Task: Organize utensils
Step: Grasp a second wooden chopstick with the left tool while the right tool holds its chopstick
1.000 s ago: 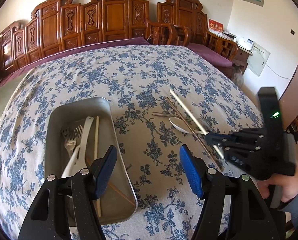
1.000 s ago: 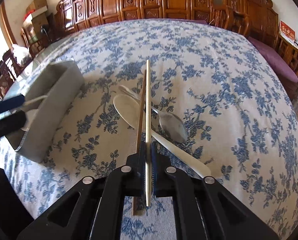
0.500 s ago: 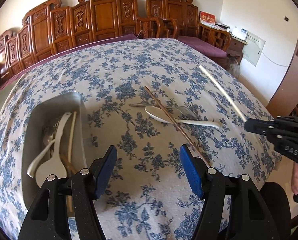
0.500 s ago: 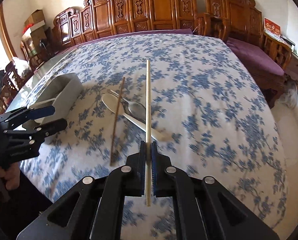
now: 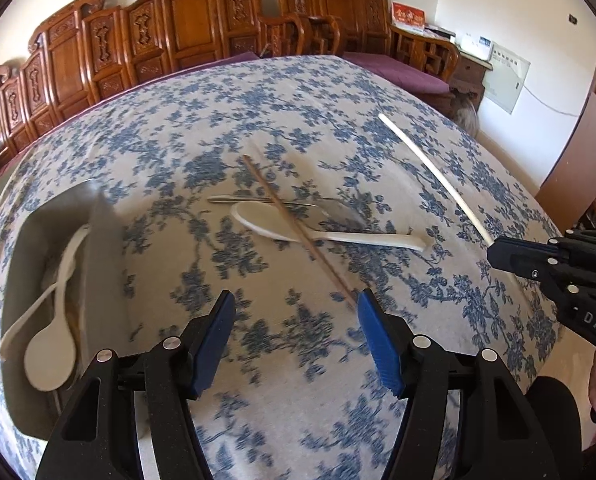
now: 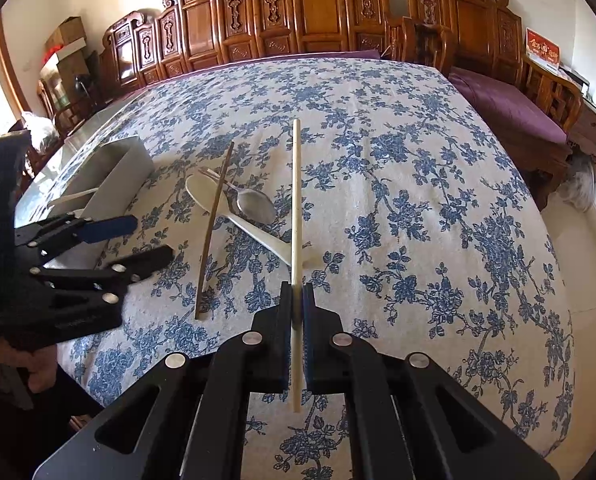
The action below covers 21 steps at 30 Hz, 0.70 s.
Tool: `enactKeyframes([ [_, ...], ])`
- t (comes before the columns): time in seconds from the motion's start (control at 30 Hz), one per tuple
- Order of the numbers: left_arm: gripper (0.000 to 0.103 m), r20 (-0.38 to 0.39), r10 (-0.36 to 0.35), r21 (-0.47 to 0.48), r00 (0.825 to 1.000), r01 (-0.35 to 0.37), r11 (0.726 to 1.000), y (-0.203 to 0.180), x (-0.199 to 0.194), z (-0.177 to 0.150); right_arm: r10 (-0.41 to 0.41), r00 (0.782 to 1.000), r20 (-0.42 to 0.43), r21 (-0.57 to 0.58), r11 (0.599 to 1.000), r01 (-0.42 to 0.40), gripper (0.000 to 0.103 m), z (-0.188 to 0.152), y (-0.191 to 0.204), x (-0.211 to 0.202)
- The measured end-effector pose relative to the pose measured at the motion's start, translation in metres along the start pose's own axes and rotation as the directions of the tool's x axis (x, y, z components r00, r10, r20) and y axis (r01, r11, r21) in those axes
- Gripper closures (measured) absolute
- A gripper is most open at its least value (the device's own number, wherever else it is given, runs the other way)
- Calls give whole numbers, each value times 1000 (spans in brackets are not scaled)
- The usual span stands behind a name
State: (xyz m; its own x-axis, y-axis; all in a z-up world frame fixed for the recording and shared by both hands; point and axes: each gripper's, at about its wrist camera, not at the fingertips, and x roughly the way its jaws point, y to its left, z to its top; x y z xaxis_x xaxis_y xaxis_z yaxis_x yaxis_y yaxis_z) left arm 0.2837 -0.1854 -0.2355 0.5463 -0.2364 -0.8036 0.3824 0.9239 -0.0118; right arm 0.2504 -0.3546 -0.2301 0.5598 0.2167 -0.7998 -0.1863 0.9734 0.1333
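The right gripper is clamped on a white chopstick, which runs straight up the middle of the right wrist frame, its tip over the floral cloth and its back end poking out below the pads. In the left wrist frame the same chopstick slants from the gripper at the right edge toward the upper middle, raised off the cloth.

The left gripper has its blue pads spread wide with nothing between them, low in the frame above the cloth.

Centre frame, a brown chopstick lies diagonally across a white spoon, with a metal spoon just behind, touching or overlapping it.

At the left edge sits a metal tray holding white spoons; its other contents are too blurred to tell. Carved wooden chairs line the far wall at the top.
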Motion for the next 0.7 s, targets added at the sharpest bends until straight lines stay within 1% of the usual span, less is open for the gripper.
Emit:
enactKeyframes([
  [0.07,45,-8,1,9,1000,-1,1000,-7,8,4,2,1000,2,10,1000,-2,97,1,-3,-1],
  [0.17,50,-24,1,5,1000,-1,1000,-14,21,10,2,1000,5,20,1000,-2,97,2,-6,-2],
  [0.37,65,-60,-3,-47,998,0,999,-12,40,17,8,1000,9,32,999,-8,97,5,-9,-3],
  [0.4,70,-67,-6,-55,998,2,998,-12,43,17,9,1000,10,33,999,-9,97,5,-9,-3],
  [0.47,74,-62,8,-54,998,-11,998,-12,44,18,11,1000,10,32,999,-11,97,5,-9,-3],
  [0.6,93,-61,17,-57,998,-21,998,-11,44,18,15,1000,7,25,1000,-15,97,5,-6,-3],
  [0.67,98,-59,26,-62,998,-30,998,-8,41,16,15,1000,1,15,1000,-15,97,4,-4,-2],
  [0.7,99,-58,26,-63,998,-29,998,-6,40,15,13,1000,-1,8,1000,-13,97,4,-3,-1],
])
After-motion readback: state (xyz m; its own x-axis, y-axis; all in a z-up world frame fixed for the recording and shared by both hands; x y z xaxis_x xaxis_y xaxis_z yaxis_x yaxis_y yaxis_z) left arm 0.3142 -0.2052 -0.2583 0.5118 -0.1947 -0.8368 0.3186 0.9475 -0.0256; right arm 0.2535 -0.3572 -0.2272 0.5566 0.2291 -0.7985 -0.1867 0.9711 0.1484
